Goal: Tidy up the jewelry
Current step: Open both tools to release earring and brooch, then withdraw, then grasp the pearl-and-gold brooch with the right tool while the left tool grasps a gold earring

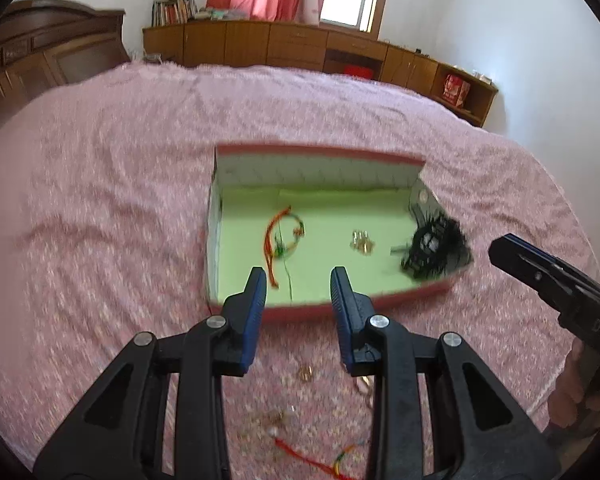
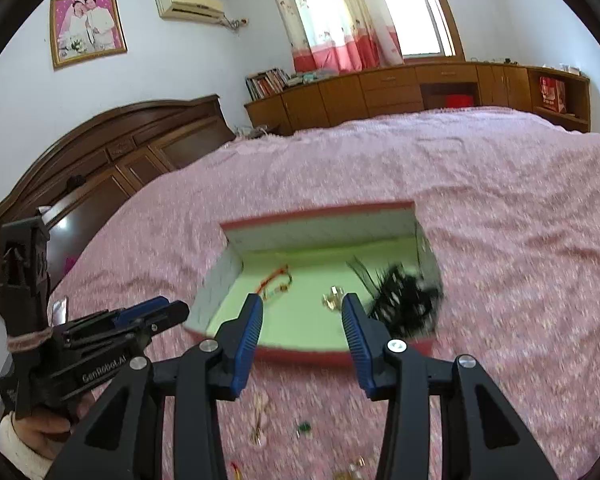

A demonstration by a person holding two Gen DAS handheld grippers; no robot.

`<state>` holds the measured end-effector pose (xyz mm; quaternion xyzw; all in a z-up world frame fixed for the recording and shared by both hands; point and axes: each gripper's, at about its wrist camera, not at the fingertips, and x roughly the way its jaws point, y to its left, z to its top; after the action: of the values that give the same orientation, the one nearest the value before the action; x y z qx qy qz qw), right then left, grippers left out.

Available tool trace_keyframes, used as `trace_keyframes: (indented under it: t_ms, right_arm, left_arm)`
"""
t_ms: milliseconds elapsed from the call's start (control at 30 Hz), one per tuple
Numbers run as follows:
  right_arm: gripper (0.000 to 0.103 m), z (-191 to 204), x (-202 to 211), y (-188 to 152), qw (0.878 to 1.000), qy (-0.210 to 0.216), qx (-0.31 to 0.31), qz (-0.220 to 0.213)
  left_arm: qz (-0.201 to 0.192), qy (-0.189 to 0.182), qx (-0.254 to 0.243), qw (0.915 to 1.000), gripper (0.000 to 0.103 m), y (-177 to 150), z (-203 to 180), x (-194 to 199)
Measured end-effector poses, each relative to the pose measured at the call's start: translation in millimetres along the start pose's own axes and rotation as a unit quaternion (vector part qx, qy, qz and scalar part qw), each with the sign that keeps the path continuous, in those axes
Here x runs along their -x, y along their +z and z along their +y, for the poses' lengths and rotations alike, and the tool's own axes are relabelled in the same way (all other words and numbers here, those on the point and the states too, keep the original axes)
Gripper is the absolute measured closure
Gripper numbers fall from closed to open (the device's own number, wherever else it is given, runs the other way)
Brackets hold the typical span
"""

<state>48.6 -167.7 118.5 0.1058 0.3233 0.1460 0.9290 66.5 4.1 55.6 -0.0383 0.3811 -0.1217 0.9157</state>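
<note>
A pink-rimmed box [image 1: 320,311] with a green floor lies on the bed; it also shows in the right wrist view [image 2: 308,354]. Inside are a red-orange string bracelet [image 1: 282,236] [image 2: 277,280], small gold pieces [image 1: 363,242] [image 2: 332,300] and a black feathery hair piece [image 1: 436,250] [image 2: 404,296]. My left gripper [image 1: 299,284] is open and empty over the box's near rim. My right gripper [image 2: 302,312] is open and empty above the near rim. Loose jewelry lies on the bedspread near me: a gold ring [image 1: 305,374], a red cord [image 1: 320,462], gold earrings [image 2: 260,420], a green bead [image 2: 304,427].
The pink bedspread [image 1: 100,220] covers the bed all around the box. A dark wooden headboard [image 2: 112,160] stands at the left. Low wooden cabinets [image 2: 400,88] line the far wall under a curtained window. The other gripper shows at the right edge [image 1: 548,276] and lower left [image 2: 100,344].
</note>
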Motion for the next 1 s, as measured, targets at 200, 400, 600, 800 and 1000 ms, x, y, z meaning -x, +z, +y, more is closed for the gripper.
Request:
trace_keyframes:
  t_ms: [200,400,600,800,1000]
  right_arm:
    - [0.058,-10,6,-30,0.999,-0.027,0.005,0.042]
    - [0.058,-21,3,-61,0.996,-0.038,-0.016,0.083]
    - [0.058,-25,3,-83,0.993,-0.052,-0.015,0.108]
    - [0.058,-26,0,-97,0.990,-0.061,-0.010,0.130]
    - [0.058,-28,-11,-111,0.986,-0.070,-0.009,0.152]
  left_arm:
    - [0.036,-0.003,0.001,0.9994,0.078,-21,-1,-11]
    - [0.057,-0.002,-0.013,0.9983,0.078,-35,-6,-18]
    - [0.080,0.007,-0.015,0.9967,0.078,-48,-4,-29]
    - [0.089,-0.004,-0.007,0.9960,0.079,-56,1,-37]
    - [0.101,-0.023,-0.009,0.9946,0.079,-64,-1,-47]
